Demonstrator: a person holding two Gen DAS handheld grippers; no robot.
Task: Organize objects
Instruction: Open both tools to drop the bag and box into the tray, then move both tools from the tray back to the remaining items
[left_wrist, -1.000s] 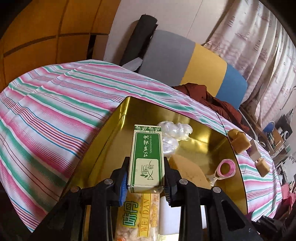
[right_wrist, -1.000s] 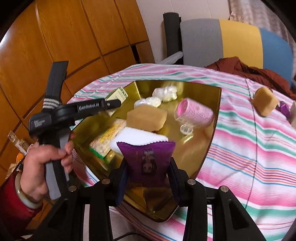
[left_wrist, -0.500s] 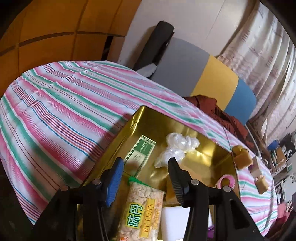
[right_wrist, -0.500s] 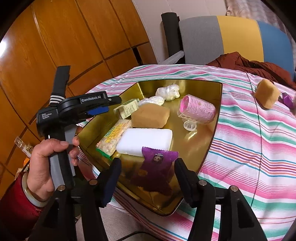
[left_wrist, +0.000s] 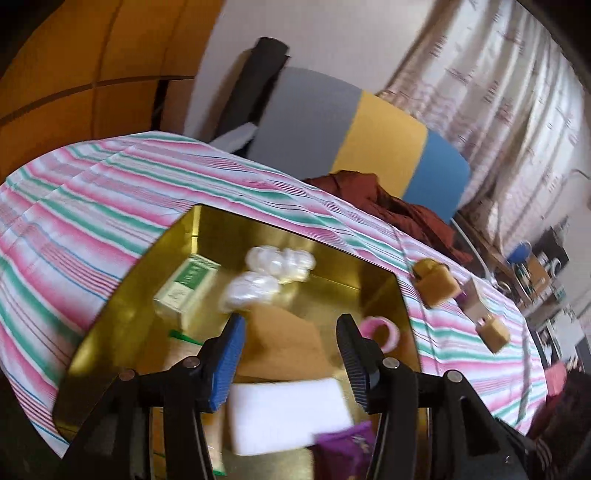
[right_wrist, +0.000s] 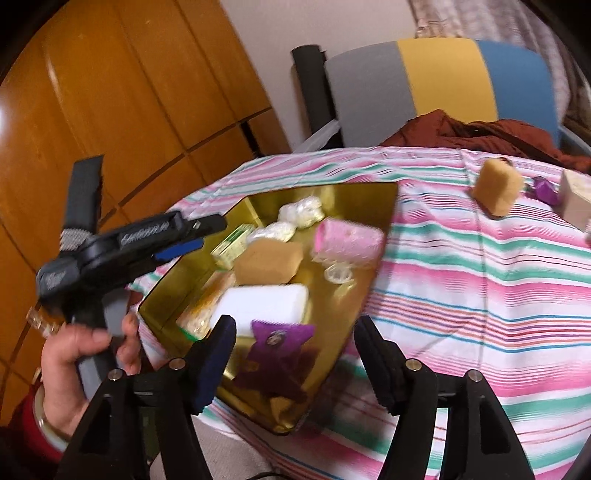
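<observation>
Both claws have let go of their loads since a second ago: the green box has left the left claw and lies in the gold tray, and the purple packet has left the right claw and lies near the tray's front rim. The left claw's jaws stand wide apart with nothing between them, over the tray. The right claw's jaws are likewise spread wide and empty, just above the purple packet.

In the right wrist view the tray sits on the striped desk. Taking the tray as a clock face, the purple packet is at 6 o'clock and the white block just behind it toward the centre. The tan sponge lies in the middle, and the pink roller at 2 o'clock. The clear wrapped bundles are at 12 o'clock, the green box at 10 o'clock, and the snack bar at 8 o'clock along the left wall.

Out on the desk, well apart from the tray at 2 o'clock, stands another tan sponge, with a small purple item and a pale box just beyond. A hand grips the left claw's handle at 9 o'clock. The left wrist view is blurred.
</observation>
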